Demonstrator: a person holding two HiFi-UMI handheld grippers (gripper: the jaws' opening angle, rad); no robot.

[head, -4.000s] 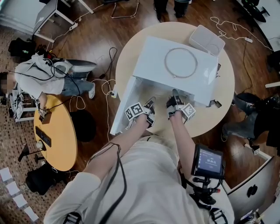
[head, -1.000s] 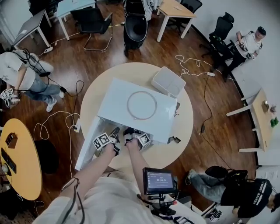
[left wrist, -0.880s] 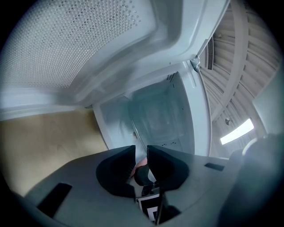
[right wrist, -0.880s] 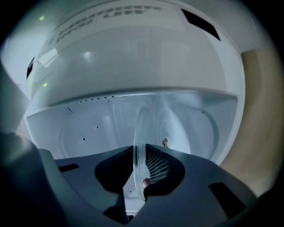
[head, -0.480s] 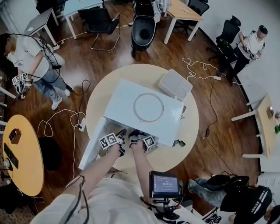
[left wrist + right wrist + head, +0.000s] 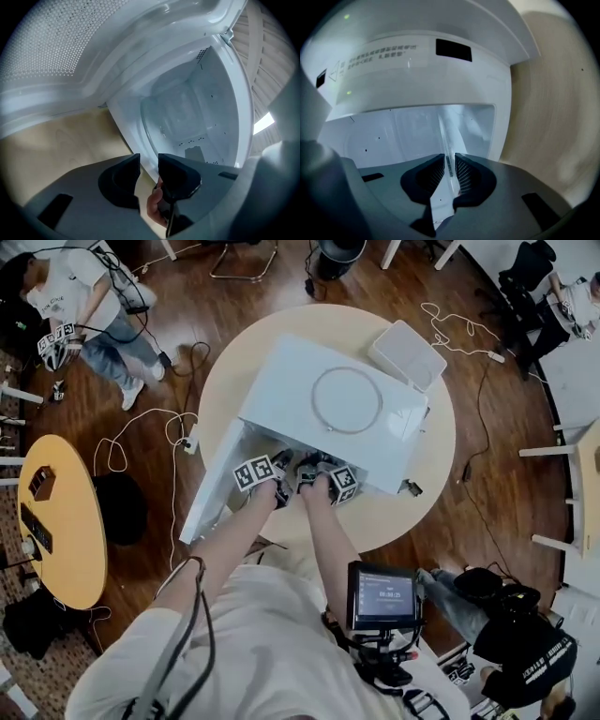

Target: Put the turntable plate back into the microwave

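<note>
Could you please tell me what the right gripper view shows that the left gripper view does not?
Only the right gripper view: the right gripper shut on the edge of the glass turntable plate, and a printed label above the opening of the microwave.
Only the left gripper view: the left gripper, whose jaws have just been opening and clamp nothing, and the perforated door.
Both: the white microwave and the pale table.
</note>
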